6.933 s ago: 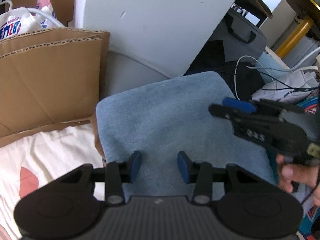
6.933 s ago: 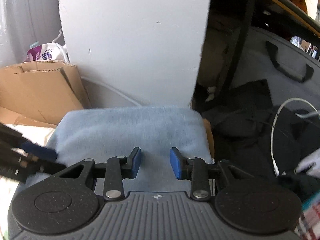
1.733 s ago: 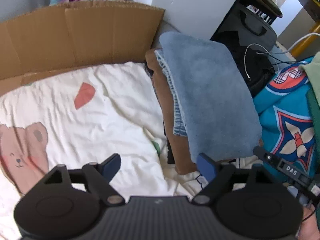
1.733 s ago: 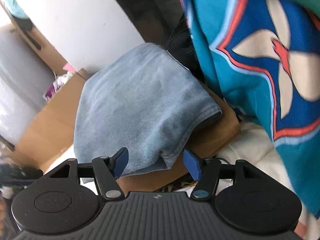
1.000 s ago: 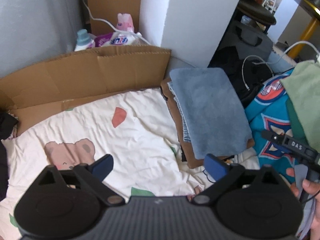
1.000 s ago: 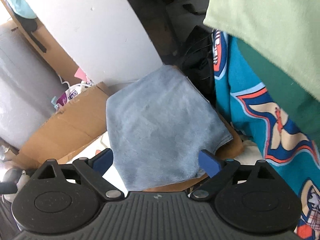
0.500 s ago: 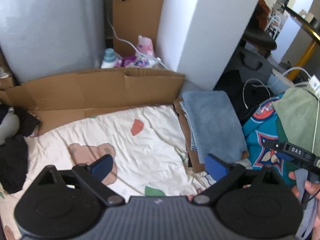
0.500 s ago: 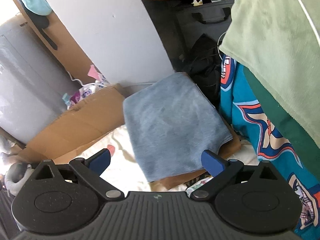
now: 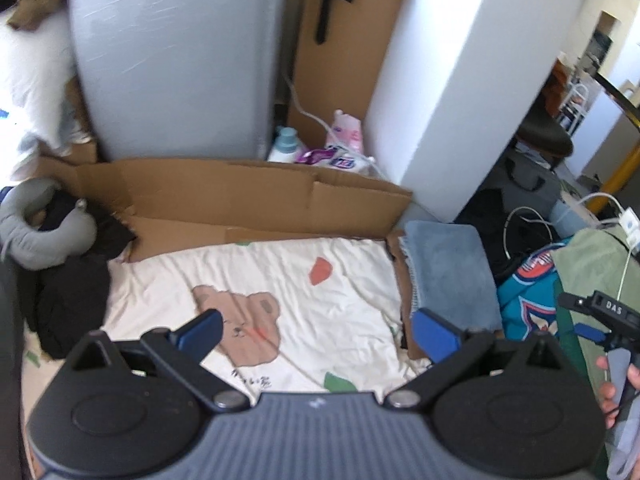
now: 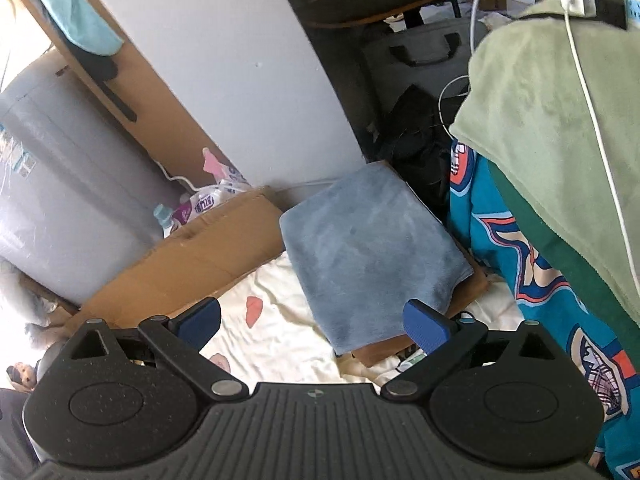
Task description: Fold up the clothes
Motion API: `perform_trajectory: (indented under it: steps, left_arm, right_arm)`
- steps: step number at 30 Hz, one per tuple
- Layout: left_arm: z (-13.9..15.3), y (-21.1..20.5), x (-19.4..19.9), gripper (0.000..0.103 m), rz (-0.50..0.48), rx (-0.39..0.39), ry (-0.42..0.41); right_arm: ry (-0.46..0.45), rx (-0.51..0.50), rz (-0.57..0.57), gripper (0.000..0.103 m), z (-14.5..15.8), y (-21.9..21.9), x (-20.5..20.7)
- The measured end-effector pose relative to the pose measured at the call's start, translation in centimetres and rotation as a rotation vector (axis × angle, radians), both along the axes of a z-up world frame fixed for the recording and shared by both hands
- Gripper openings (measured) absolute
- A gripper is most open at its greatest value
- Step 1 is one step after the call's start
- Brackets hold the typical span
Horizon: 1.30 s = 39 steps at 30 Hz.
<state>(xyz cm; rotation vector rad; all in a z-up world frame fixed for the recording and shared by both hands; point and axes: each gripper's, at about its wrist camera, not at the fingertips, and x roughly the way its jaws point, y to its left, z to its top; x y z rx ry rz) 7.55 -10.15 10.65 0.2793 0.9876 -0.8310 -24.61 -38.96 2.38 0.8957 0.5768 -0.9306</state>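
Note:
A folded blue garment lies on top of a stack of folded clothes, over a brown piece, at the right edge of a white bear-print sheet. A pile of unfolded clothes lies to the right: a teal patterned garment, a dark green one and a light green one. My left gripper is open and empty, high above the sheet. My right gripper is open and empty, above the stack; it also shows in the left wrist view.
Cardboard sheets stand behind the sheet, before a grey appliance and a white pillar. Detergent bottles sit behind the cardboard. A grey neck pillow and black clothes lie left. White cables and bags lie right.
Both grippers have let go of the blue garment, opened wide, and pulled back and up from the stack. More of the sheet and the room shows now.

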Motion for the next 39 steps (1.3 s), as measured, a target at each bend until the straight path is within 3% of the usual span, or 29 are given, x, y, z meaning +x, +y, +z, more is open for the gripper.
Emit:
perform_trajectory:
  steps: [4,20,31,39]
  left_arm:
    - [0.5,2.2,0.4,0.102,0.036,0.023,-0.014]
    - [3.4,11.0,2.0,0.102,0.171,0.039,-0.071]
    - [3.8,17.1,0.8,0.102,0.273,0.032,-0.080]
    - [3.1,20.1,-1.7,0.102,0.293,0.029,-0.064]
  right_arm:
    - [0.022,0.027,0.017,0.100,0.8,1.0,1.2]
    - [0.080,-0.054,0.232,0.100,5.8,8.5,6.7]
    - [0.075,-0.085,0.350,0.100,7.6,13.8,7.2]
    - [0.114,-0.149,0.445,0.100,8.5,17.8,6.7]
